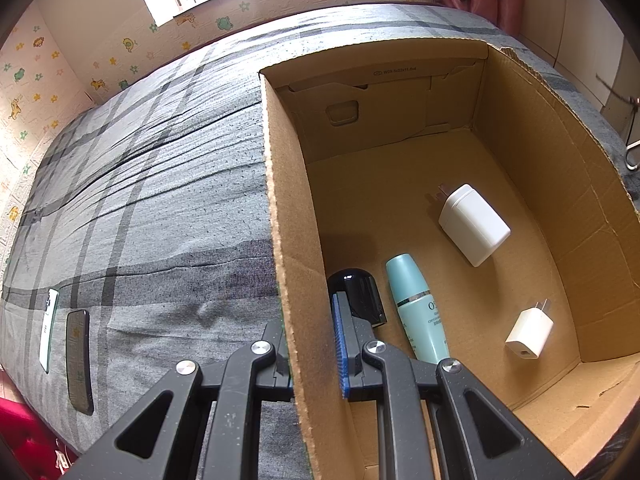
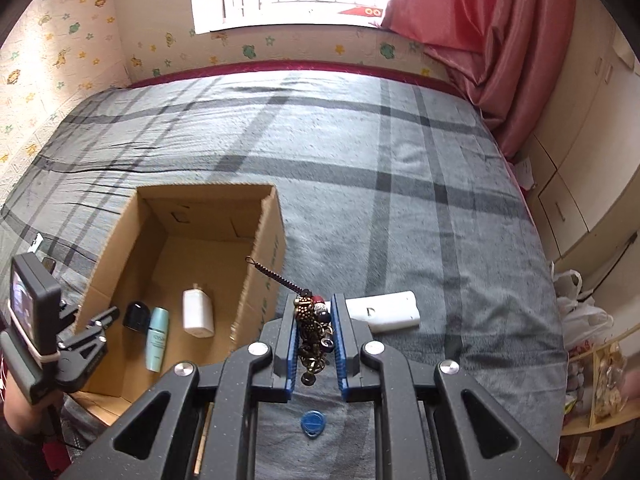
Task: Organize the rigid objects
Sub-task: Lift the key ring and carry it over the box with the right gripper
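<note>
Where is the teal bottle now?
Teal bottle lies on the box floor, between the black item and the small charger.

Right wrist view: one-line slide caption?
Right tool shut on a beaded keychain above the plaid bedspread, beside the cardboard box holding a charger and bottle.

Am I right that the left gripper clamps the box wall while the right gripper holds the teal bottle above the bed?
Not quite: the right gripper holds a beaded keychain, as the right wrist view shows. The teal bottle lies inside the box, whose wall the left gripper clamps.
</note>
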`<state>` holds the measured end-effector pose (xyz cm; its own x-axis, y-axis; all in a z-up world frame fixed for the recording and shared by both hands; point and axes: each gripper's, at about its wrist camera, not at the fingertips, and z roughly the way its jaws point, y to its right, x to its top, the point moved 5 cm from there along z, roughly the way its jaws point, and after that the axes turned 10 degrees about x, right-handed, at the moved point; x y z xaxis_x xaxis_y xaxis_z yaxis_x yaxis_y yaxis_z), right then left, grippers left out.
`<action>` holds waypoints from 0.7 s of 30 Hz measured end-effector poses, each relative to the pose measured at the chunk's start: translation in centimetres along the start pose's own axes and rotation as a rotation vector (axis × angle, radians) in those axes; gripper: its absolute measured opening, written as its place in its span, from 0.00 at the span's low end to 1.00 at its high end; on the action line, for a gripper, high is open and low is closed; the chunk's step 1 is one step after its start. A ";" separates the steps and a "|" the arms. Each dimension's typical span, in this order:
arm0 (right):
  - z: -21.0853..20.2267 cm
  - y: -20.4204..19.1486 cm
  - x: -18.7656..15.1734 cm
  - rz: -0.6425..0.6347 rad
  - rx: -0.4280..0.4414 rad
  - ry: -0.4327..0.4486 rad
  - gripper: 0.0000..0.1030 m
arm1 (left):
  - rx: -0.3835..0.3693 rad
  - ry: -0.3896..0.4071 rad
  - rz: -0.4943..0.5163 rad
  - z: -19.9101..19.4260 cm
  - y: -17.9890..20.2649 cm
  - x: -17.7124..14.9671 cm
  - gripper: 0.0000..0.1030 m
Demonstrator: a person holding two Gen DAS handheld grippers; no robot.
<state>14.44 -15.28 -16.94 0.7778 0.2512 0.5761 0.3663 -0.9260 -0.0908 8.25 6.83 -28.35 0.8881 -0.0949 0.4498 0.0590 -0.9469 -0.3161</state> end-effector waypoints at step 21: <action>2.6 -11.1 1.9 -0.150 0.143 -0.032 0.15 | -0.002 0.000 -0.002 0.0 0.0 0.0 0.15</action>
<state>13.14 -3.77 -16.98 0.7243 0.3940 0.5658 0.5463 -0.8286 -0.1222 8.28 6.82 -28.35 0.8882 -0.0930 0.4500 0.0595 -0.9478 -0.3133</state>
